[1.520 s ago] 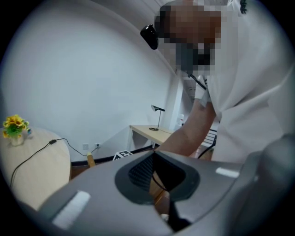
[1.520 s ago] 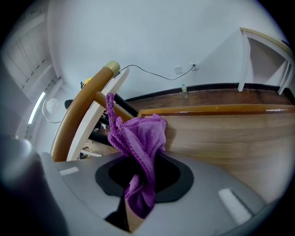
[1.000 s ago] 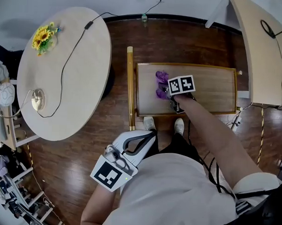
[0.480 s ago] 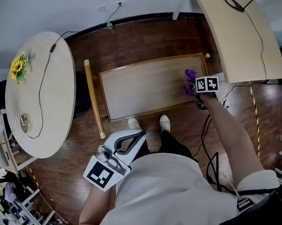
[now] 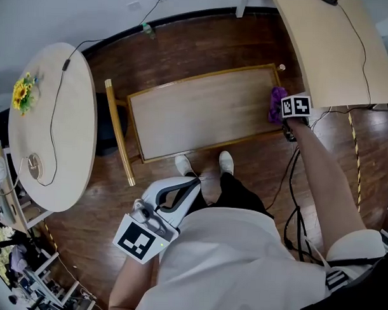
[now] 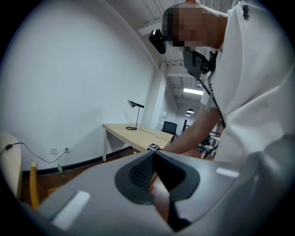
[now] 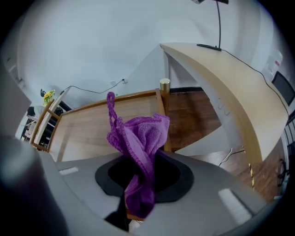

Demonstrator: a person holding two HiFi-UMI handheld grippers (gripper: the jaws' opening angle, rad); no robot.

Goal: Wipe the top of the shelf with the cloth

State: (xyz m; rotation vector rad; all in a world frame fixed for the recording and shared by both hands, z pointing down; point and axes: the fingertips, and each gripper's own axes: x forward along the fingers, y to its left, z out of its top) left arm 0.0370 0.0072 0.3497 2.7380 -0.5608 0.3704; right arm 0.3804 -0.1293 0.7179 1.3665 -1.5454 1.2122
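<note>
In the head view the wooden shelf top (image 5: 195, 116) lies ahead of the person's shoes. A purple cloth (image 5: 276, 104) hangs bunched at its right end, near the corner post. My right gripper (image 5: 280, 111) is shut on the cloth there. In the right gripper view the cloth (image 7: 140, 138) stands up from between the jaws, with the shelf top (image 7: 87, 124) stretching away to the left. My left gripper (image 5: 198, 185) is held low against the person's body, away from the shelf; its jaws are shut with nothing in them (image 6: 154, 159).
A round table (image 5: 52, 133) with sunflowers (image 5: 24, 92) and a cable stands to the left. A long light desk (image 5: 337, 48) runs close past the shelf's right end. Cables (image 5: 294, 205) lie on the wooden floor. A brass rail (image 5: 118, 132) edges the shelf's left end.
My right gripper has swept the cloth from the shelf top's left-middle part across to its right end. The left gripper has stayed by the body.
</note>
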